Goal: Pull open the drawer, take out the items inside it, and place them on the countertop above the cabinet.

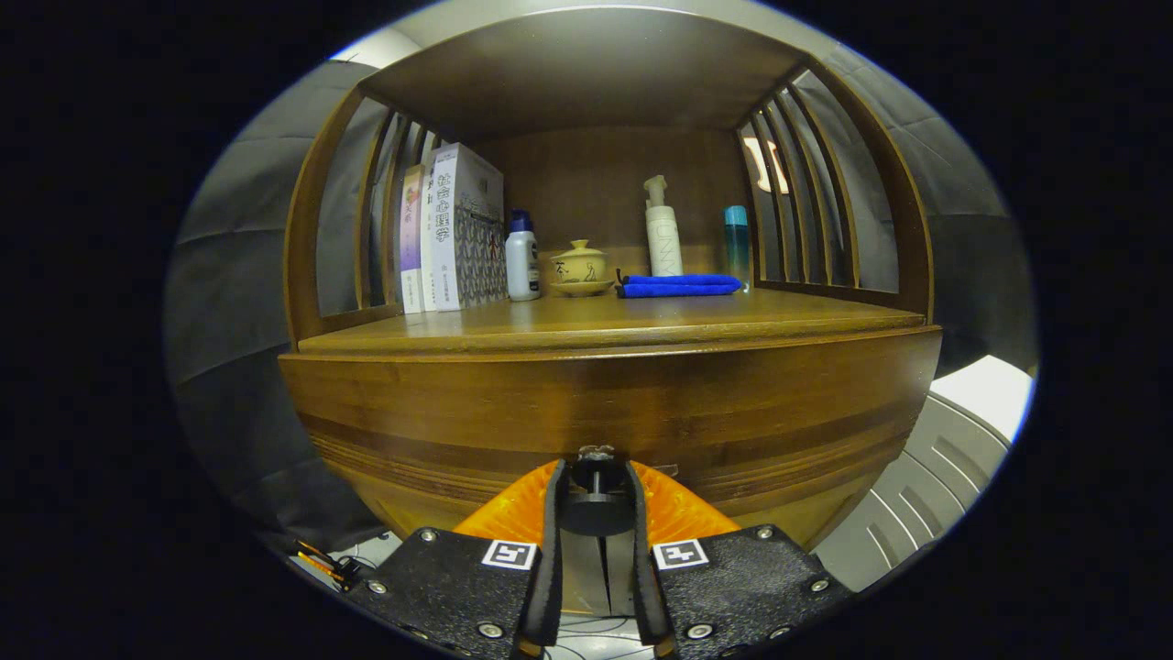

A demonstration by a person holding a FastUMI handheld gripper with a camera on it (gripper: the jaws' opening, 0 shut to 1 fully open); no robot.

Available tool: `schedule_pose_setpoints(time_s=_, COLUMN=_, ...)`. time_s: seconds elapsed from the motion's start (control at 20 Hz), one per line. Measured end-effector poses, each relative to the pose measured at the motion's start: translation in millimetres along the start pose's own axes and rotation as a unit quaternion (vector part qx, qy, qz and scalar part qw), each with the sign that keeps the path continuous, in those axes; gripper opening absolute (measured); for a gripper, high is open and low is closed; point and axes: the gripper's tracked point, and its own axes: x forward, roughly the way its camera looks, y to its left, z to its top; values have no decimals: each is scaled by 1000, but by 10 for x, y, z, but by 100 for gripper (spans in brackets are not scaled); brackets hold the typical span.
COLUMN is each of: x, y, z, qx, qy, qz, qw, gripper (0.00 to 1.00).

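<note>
The wooden cabinet's drawer front spans the space right ahead of me, and the drawer's inside is hidden. Its small dark round knob sits between my fingers on a short stem. My gripper is shut on this knob, with one finger pressing on each side. Above the drawer front lies the wooden countertop, under a slatted wooden hutch.
At the back of the countertop stand several books, a white bottle with a blue cap, a yellow lidded cup on a saucer, a folded blue cloth, a white pump bottle and a teal bottle. A grey ribbed panel lies to the cabinet's right.
</note>
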Motion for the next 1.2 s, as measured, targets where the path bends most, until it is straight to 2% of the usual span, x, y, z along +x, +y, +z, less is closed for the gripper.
schedule_pose_setpoints(time_s=0.6, x=-736, y=31, z=-123, qx=2, qy=-3, qz=-1, qw=1000, gripper=32)
schedule_pose_setpoints(time_s=0.85, x=-1068, y=22, z=-214, qx=33, qy=-10, qz=-6, qw=999, gripper=32)
schedule_pose_setpoints(time_s=1.2, x=-1433, y=101, z=-323, qx=16, qy=5, qz=-11, qw=1000, gripper=32)
